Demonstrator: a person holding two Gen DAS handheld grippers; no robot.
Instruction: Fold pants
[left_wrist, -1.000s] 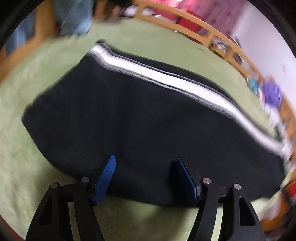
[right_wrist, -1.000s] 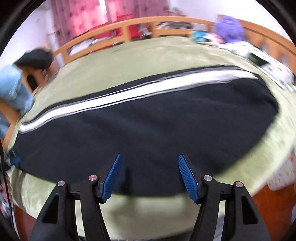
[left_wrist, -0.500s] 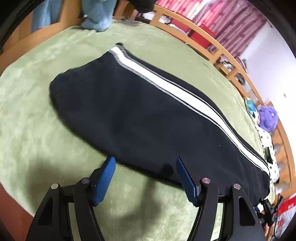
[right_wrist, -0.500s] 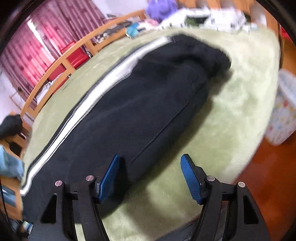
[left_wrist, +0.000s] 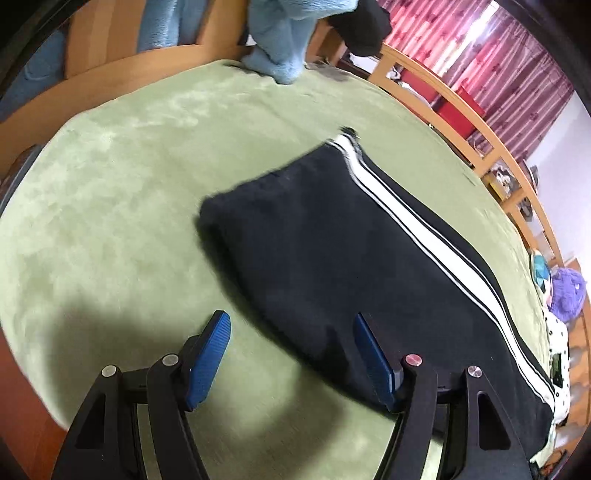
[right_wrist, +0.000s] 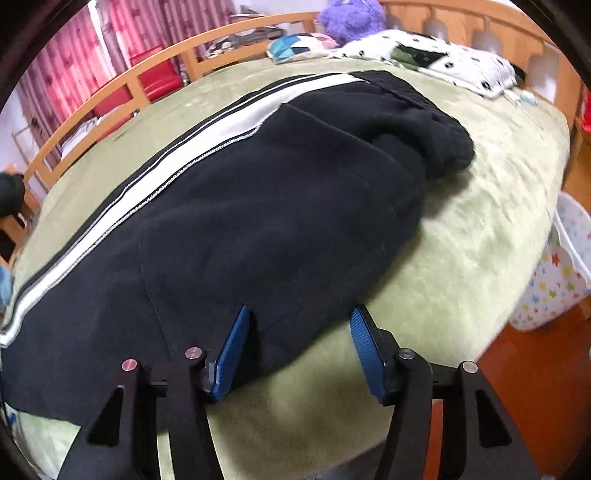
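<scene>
The black fleece pants with a white side stripe (left_wrist: 332, 266) lie flat on the green plush bed (left_wrist: 110, 206). The left hand-held gripper (left_wrist: 291, 354) hovers released at their lower edge; the right hand-held gripper (right_wrist: 299, 350) is closing, pads not yet pressing the fabric edge between them.

A green blanket (left_wrist: 122, 192) is spread over the bed, edged by a wooden rail (right_wrist: 122, 88). A purple plush toy (right_wrist: 351, 16) and a spotted cloth (right_wrist: 461, 62) are seen at one end.

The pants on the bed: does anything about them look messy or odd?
Mostly tidy: the pants lie flat on the green blanket. Only the waistband end is bunched and rumpled, not smoothed like the rest.
</scene>
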